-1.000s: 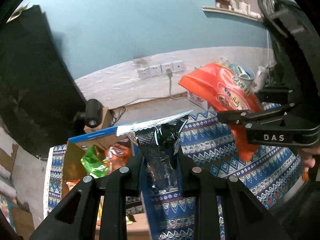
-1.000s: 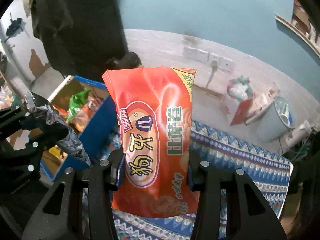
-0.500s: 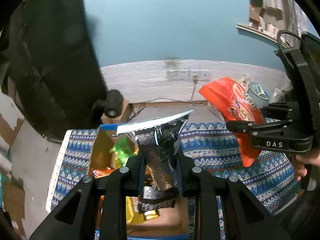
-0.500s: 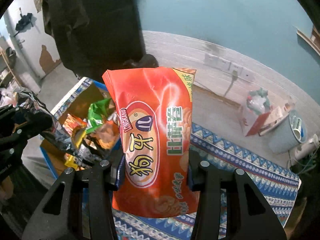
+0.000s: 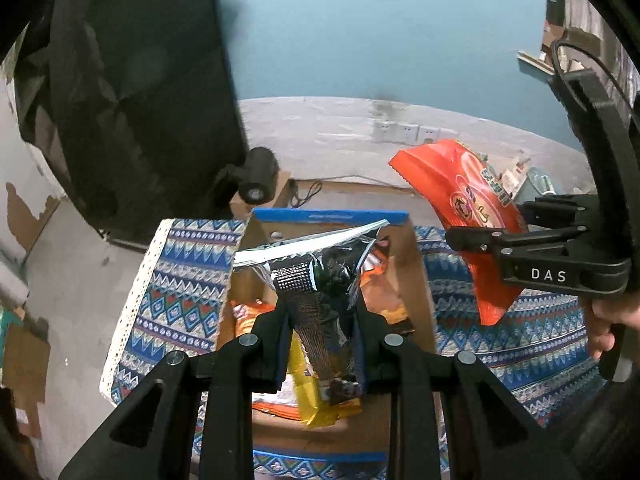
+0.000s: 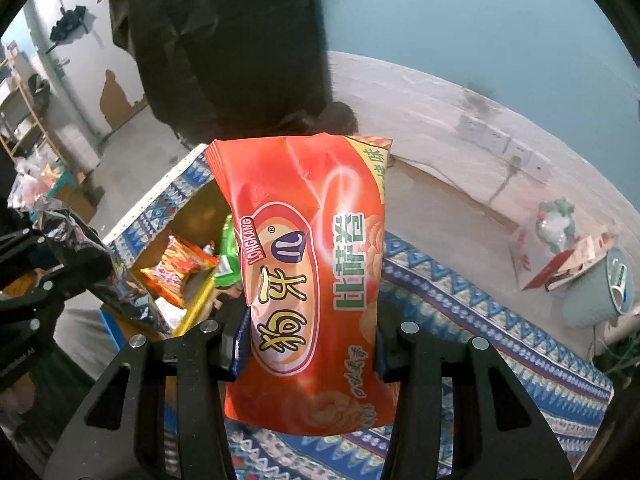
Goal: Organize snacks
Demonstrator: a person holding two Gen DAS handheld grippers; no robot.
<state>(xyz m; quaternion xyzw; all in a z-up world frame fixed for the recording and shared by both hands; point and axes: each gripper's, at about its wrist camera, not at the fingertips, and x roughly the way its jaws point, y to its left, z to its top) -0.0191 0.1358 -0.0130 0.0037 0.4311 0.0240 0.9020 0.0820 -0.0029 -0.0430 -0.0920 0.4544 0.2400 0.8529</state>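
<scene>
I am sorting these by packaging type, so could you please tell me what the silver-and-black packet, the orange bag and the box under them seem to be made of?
Silver-and-black packet: likely metallised plastic film, glossy; it mirrors light and has a crimped seal.
Orange bag: thin printed plastic film, shiny, with creases and glare streaks.
Box: apparently corrugated cardboard, matt brown inside with a blue printed rim.

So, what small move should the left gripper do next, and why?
Probably open the left gripper and drop the dark foil bag. Its fingers are shut on the bag, which hangs above the open cardboard box where other snacks already lie.
</scene>
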